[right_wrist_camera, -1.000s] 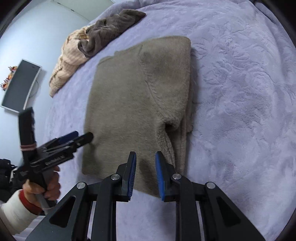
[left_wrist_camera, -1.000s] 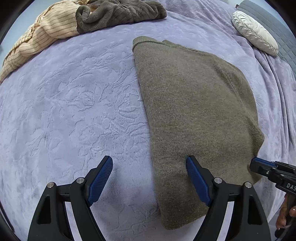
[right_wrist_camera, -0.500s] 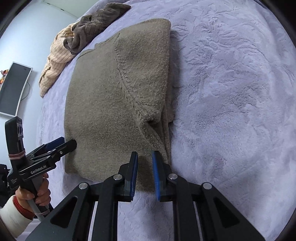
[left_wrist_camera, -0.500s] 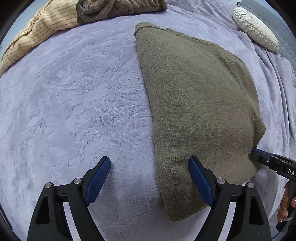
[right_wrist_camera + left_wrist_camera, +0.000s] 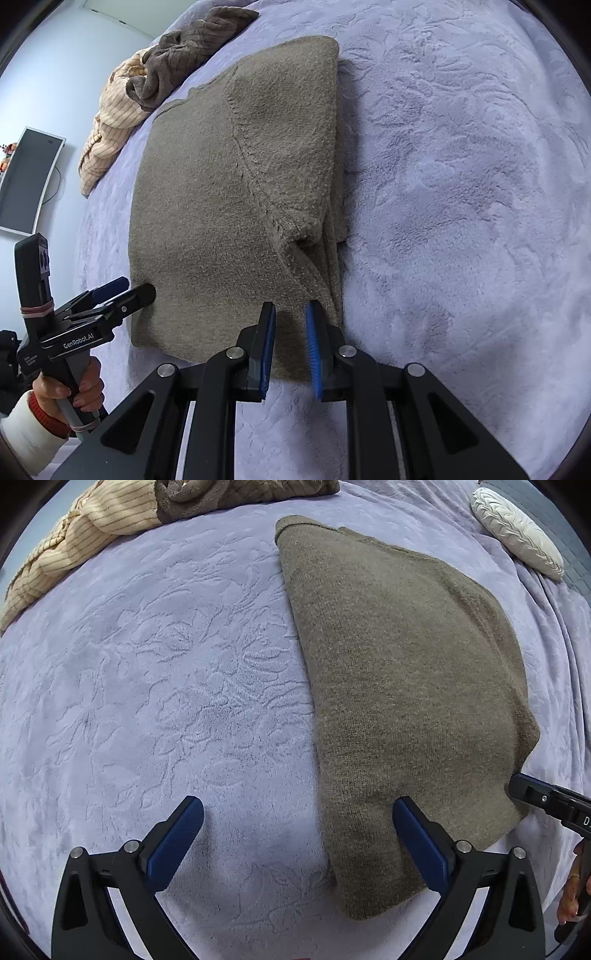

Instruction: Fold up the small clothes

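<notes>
An olive-brown knit sweater (image 5: 399, 686) lies folded lengthwise on the lilac bedspread; it also shows in the right wrist view (image 5: 236, 192) with a sleeve folded over its right side. My left gripper (image 5: 297, 808) is wide open above the sweater's near left corner, its right finger over the fabric. My right gripper (image 5: 290, 314) is nearly closed with a narrow gap, empty, just over the sweater's near hem. The left gripper also shows in the right wrist view (image 5: 125, 291) at the sweater's left corner.
A pile of clothes, a beige striped one (image 5: 85, 539) and a brown one (image 5: 236, 494), lies at the far edge of the bedspread (image 5: 166, 701). A white round cushion (image 5: 517, 531) sits at the far right. A monitor (image 5: 26, 181) hangs on the left wall.
Both grippers have moved in closer to the sweater's near edge. The right gripper's narrow gap has stayed about the same. The sweater has not moved.
</notes>
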